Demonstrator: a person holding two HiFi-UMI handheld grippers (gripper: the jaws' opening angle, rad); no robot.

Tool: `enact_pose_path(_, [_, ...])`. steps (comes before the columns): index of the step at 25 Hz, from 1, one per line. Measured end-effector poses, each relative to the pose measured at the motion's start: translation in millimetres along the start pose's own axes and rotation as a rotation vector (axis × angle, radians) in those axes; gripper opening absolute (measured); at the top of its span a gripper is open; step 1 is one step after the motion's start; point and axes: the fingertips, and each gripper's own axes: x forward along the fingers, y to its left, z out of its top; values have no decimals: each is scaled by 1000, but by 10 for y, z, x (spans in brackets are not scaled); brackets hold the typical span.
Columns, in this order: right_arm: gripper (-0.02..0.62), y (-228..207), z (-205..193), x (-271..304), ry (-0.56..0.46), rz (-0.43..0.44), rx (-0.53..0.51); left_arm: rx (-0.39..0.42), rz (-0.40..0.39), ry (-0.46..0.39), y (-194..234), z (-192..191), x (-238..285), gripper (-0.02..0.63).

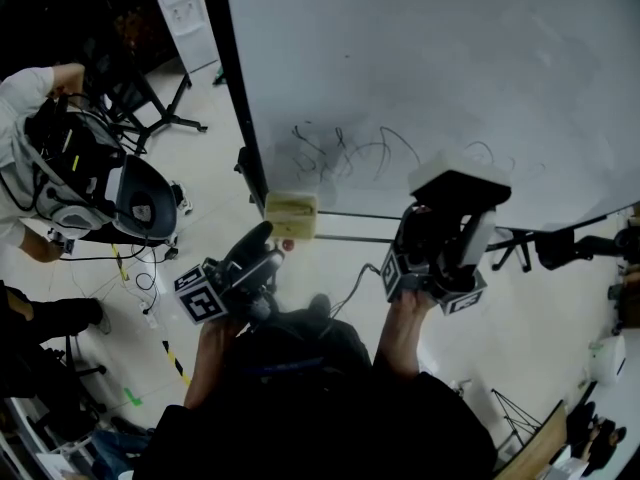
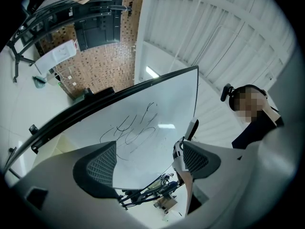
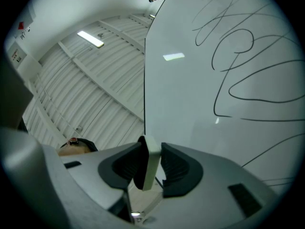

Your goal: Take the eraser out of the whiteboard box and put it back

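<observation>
A whiteboard (image 1: 420, 68) with black scribbles (image 1: 345, 153) fills the top of the head view. A small yellowish box (image 1: 291, 214) hangs at its lower edge. My right gripper (image 1: 455, 196) is shut on the eraser (image 1: 458, 171), a white-backed block with a dark face, held up near the board to the right of the box. In the right gripper view the eraser (image 3: 151, 162) stands edge-on between the pads, with the scribbled board (image 3: 228, 70) close ahead. My left gripper (image 1: 262, 241) stands open just below the box, nothing between its fingers (image 2: 97, 168).
A person (image 1: 40, 158) with headgear sits at the left beside a dark chair (image 1: 145, 203). Cables (image 1: 140, 278) lie on the floor. The board's stand legs (image 1: 515, 243) stretch out at the lower right, and another stand (image 1: 160, 108) is at the upper left.
</observation>
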Motion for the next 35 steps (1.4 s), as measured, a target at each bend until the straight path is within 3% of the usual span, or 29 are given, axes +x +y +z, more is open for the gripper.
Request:
enact_pose_path(23, [152,-113,-28,-94,42,-13,-52,9,-11,19,-45,-24,81,428])
enact_pose_path(35, [152,-168,-611,130,322,-78,-244,0,-9,8,-6,5,56,428])
